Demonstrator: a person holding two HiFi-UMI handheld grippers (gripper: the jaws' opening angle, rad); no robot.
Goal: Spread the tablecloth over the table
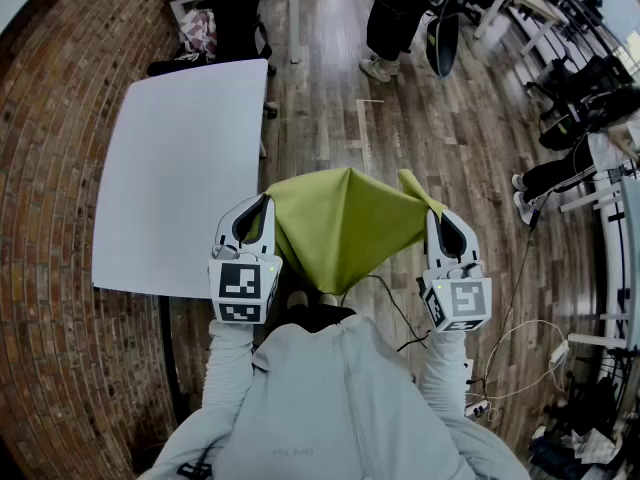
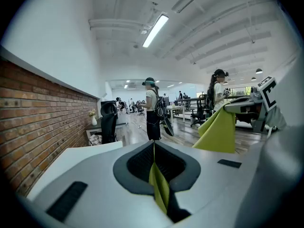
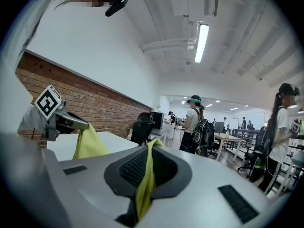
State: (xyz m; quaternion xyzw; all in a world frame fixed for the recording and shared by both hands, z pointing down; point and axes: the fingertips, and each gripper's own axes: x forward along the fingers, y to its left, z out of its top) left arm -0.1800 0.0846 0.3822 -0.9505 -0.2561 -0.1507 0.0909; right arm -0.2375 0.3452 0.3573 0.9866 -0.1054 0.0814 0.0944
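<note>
Close to our chest, we are clamping the left gripper point(image 1: 266, 204) and right gripper point(image 1: 434, 218) tight on two corners of the green tablecloth point(image 1: 340, 230). It is hanging mid-frame, beside the white table point(image 1: 180, 168).

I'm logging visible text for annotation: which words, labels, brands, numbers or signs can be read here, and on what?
No text is readable in any view.
Left cube on the left gripper, right cube on the right gripper: black-and-white square patterns, no letters.
Faint print low on the person's grey top: too blurred to read.
</note>
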